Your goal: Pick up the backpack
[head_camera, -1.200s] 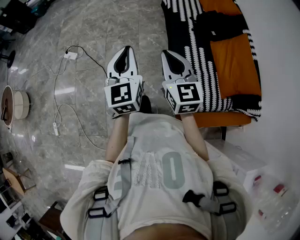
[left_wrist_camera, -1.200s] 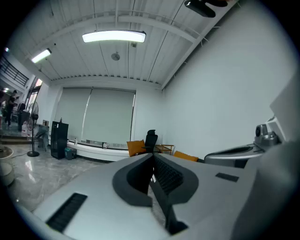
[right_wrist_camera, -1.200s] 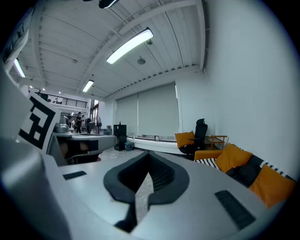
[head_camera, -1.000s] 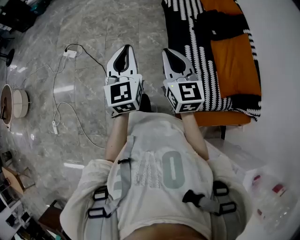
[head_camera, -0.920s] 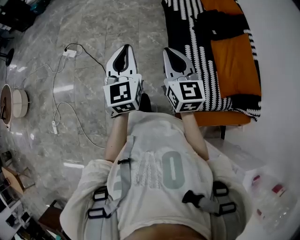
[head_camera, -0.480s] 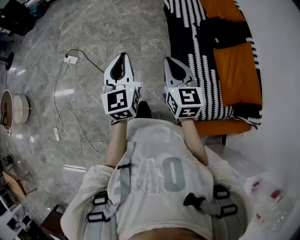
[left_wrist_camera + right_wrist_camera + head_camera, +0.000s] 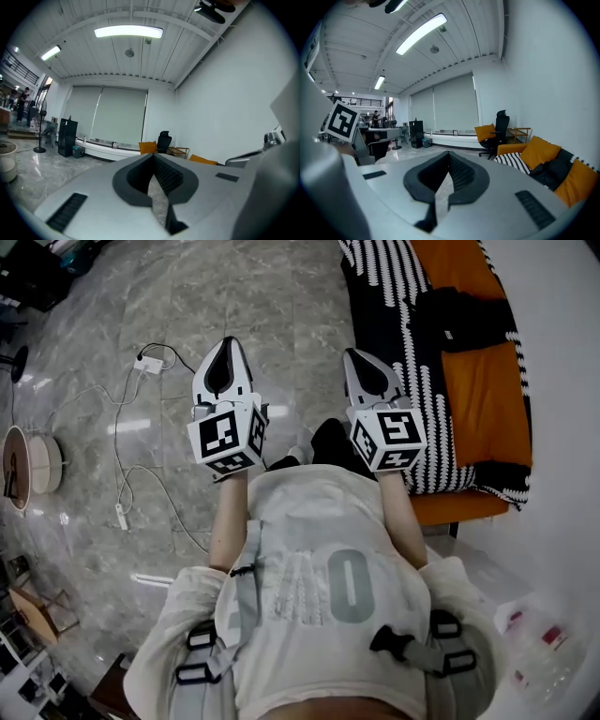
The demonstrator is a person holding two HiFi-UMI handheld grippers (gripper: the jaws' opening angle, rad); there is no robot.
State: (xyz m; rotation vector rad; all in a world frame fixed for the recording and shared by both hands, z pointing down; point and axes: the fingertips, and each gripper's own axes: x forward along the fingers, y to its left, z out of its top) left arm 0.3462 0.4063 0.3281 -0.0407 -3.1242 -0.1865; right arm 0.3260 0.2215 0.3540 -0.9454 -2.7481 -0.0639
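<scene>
Task is barely begun and nothing is held. The left gripper (image 7: 225,351) and right gripper (image 7: 364,364) are both seen with jaws pressed together and nothing between them, held out over the marble floor (image 7: 281,296), well apart from the target. A black bag, judged to be the backpack (image 7: 461,317), is found lying on the orange sofa (image 7: 487,395) beside a striped throw (image 7: 389,315), ahead and right of the right gripper. Approach, jaw opening, grasp and lift are all left. A white cable (image 7: 122,442) and a round white object (image 7: 28,460) are noted on the floor at left, off the likely path. No obstacle before the sofa is seen.
</scene>
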